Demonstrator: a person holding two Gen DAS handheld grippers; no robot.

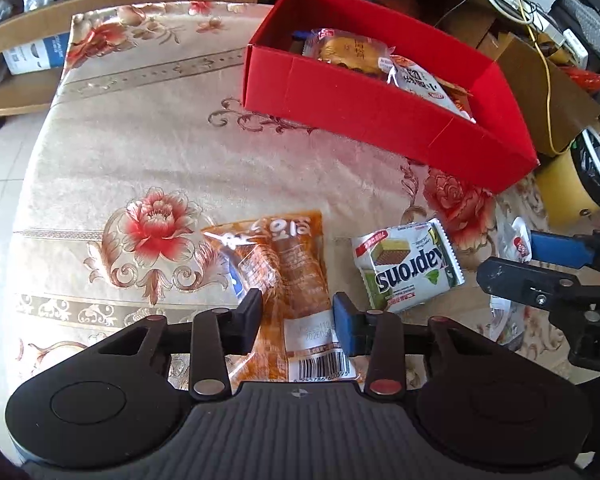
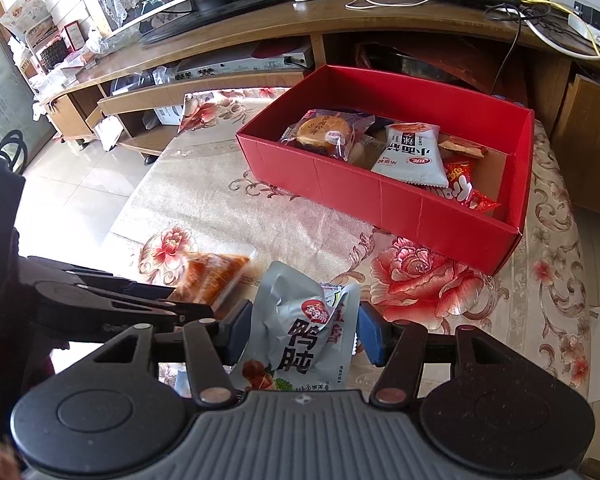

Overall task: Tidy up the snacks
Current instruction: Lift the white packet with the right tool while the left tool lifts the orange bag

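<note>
Both clamped: left hand-held gripper [image 1: 296, 320] grasps limp, crinkly orange packet [image 1: 284, 276] mid-body; right hand-held gripper [image 2: 304, 334] grasps silver pouch [image 2: 300, 332]; red box [image 1: 364, 120] at 1 o'clock.

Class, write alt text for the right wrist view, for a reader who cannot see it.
The right gripper has its jaws shut on a crumpled silver snack pouch above a floral tablecloth. Behind it stands an open red box already holding several wrapped snacks. At the left, the left gripper reaches an orange snack packet.
</note>
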